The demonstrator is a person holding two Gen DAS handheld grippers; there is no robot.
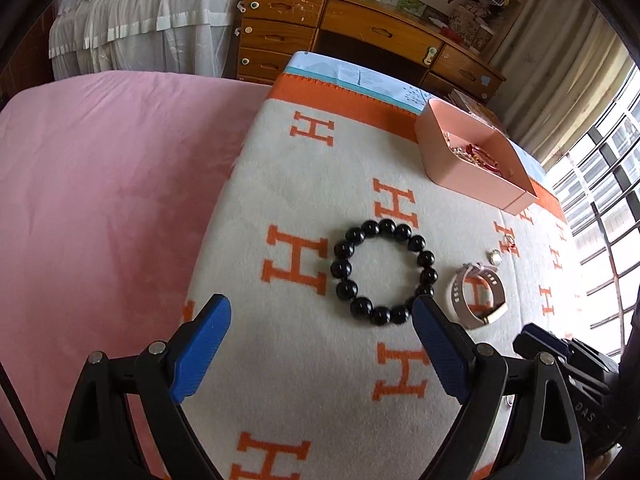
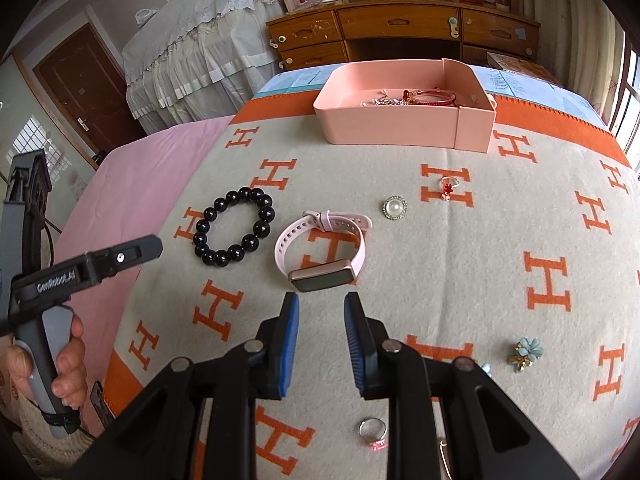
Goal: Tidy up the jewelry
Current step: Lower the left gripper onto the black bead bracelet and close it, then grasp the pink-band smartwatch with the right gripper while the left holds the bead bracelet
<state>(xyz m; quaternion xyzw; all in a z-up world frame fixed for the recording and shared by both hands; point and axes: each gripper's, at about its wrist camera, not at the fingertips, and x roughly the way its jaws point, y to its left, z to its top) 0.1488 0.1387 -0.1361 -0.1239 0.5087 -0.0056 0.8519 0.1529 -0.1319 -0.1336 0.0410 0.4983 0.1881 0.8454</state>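
A black bead bracelet (image 1: 382,271) (image 2: 234,231) lies on the H-pattern blanket (image 1: 300,184). My left gripper (image 1: 322,312) is open wide and empty, just short of it. A pink smartwatch (image 2: 322,249) (image 1: 478,298) lies to its right. My right gripper (image 2: 322,308) is open and empty, just short of the watch face. A pearl brooch (image 2: 395,207), a red-stone ring (image 2: 449,185), a blue flower brooch (image 2: 526,353) and a pink-stone ring (image 2: 374,432) lie around. The pink box (image 2: 404,120) (image 1: 468,168) at the back holds a red bangle (image 2: 430,98) and a chain.
A pink sheet (image 1: 100,184) covers the bed to the left of the blanket. A wooden dresser (image 2: 400,28) stands behind the bed. A window (image 1: 600,220) is at the right. The left handle with the hand on it (image 2: 52,320) shows at the left.
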